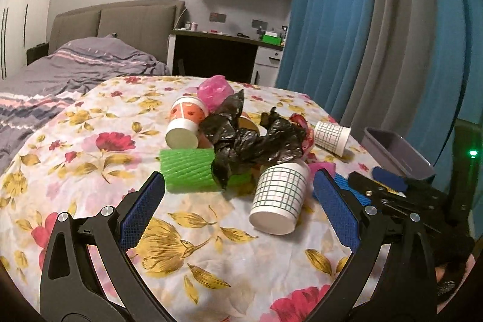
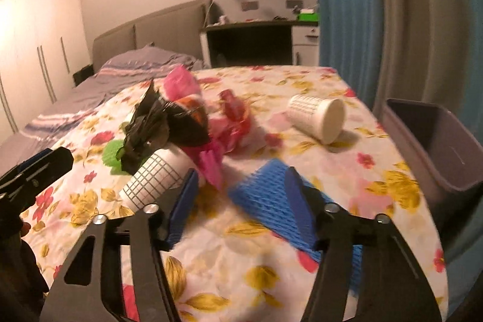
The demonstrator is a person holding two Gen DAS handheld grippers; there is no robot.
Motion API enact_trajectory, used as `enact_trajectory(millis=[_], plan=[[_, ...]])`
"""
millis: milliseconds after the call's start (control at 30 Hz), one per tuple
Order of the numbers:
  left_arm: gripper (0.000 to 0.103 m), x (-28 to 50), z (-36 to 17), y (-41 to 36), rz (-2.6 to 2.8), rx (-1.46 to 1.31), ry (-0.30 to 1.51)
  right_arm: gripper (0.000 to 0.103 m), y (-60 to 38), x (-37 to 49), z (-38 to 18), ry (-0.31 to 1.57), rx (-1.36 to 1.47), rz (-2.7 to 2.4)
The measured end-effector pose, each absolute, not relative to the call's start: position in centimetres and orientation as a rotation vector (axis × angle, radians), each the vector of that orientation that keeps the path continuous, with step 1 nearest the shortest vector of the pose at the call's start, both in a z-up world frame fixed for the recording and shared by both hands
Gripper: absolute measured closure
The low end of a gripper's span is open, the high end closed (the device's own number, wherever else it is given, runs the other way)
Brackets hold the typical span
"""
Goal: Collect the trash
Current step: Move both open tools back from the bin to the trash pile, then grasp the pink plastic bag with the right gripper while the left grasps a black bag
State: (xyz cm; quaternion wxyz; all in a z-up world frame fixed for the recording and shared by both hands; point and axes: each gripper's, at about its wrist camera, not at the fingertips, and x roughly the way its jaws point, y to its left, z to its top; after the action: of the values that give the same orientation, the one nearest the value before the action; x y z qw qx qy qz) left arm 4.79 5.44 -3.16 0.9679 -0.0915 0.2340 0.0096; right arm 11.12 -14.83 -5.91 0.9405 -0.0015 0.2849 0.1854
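Dim indoor light, fisheye-warped, motion blur

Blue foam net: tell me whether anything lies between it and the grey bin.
Nothing visible does. The blue foam net lies at the right gripper, and only bare floral cloth separates it from the grey bin. The checked cup lies farther back, off that path.

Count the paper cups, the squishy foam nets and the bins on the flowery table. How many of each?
Paper cups: 3 in plain view, one orange and two with grid lines
Foam nets: 2, one green and one blue
Bin: 1, grey
Total: 6
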Motion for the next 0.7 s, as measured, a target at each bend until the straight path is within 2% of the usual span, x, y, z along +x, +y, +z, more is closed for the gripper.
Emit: enact_trajectory(millis=[100, 267, 333, 400, 700], plan=[[0.006, 5.0, -3.4, 5.8, 0.02, -0.19, 0.48, 0.064, -13.8, 12.5, -6.5, 0.621, -0.003, 0.409], [0.006, 5.2, -3.5, 6.2, 0.019, -0.203, 0.482, 0.08, -12.7, 13.7, -7.1, 0.663, -0.007, 0.47], [0.006, 5.3, -3.6, 6.3, 0.016, -0.206, 0.485, 0.092, -12.2, 13.9, -7.2, 0.668, -0.021, 0.481], [0.006, 5.4, -3.7, 6.4, 0.014, -0.207, 0.488, 0.099, -12.1, 13.9, -7.2, 0.661, -0.038, 0.484], [0.006, 5.6, -3.9, 6.2, 0.002, -0.207, 0.496, 0.101, -14.0, 12.6, -4.8, 0.534, -0.053, 0.41]])
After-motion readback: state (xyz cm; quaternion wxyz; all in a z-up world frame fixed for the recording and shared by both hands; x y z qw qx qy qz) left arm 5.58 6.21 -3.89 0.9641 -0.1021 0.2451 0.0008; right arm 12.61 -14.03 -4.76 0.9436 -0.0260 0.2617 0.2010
